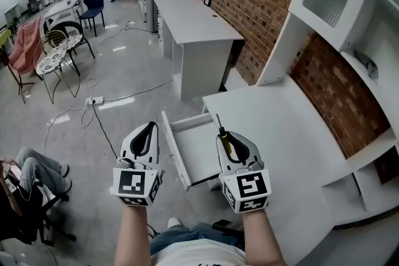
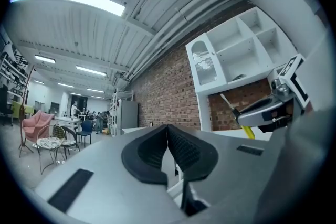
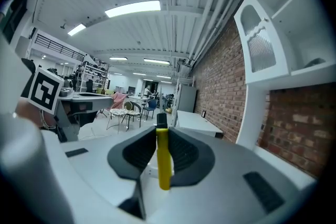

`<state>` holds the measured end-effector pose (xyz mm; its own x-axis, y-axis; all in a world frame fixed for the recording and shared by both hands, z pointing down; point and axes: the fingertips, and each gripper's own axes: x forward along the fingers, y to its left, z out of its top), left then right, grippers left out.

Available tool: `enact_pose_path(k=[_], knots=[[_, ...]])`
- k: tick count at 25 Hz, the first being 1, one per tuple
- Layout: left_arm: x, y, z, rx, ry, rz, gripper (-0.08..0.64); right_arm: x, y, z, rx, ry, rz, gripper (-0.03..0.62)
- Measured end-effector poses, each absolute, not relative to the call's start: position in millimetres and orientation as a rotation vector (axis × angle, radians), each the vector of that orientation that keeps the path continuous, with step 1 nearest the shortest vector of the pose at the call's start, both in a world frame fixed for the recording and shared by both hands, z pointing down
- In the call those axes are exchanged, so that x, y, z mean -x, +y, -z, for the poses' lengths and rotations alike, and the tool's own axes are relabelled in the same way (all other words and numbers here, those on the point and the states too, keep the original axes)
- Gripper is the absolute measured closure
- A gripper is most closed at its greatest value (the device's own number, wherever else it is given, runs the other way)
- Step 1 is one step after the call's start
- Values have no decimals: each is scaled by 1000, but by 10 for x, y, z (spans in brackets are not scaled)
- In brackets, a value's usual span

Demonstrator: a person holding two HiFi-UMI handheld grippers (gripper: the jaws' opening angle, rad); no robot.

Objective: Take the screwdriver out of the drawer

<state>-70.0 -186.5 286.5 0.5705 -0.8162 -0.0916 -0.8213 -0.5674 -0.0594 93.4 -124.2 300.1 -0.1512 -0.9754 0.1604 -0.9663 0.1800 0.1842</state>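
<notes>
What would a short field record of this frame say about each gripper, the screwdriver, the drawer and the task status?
left gripper: shut, nothing between its jaws
right gripper: shut on the screwdriver's yellow handle
screwdriver: held up out of the drawer, shaft pointing away from the person
drawer: pulled open from the white desk, nothing visible inside
task status: screwdriver appears to be out; drawer open

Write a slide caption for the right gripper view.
Right tool clamped on a yellow-handled screwdriver, with a brick wall and white shelf unit to the right.
</notes>
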Motion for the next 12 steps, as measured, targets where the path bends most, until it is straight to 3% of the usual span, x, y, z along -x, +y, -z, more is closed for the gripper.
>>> enact_pose_path(k=[12], knots=[[645, -1776, -2514, 2620, 1364, -124, 546, -1146, -1174, -2551, -1935, -2209, 188, 514]])
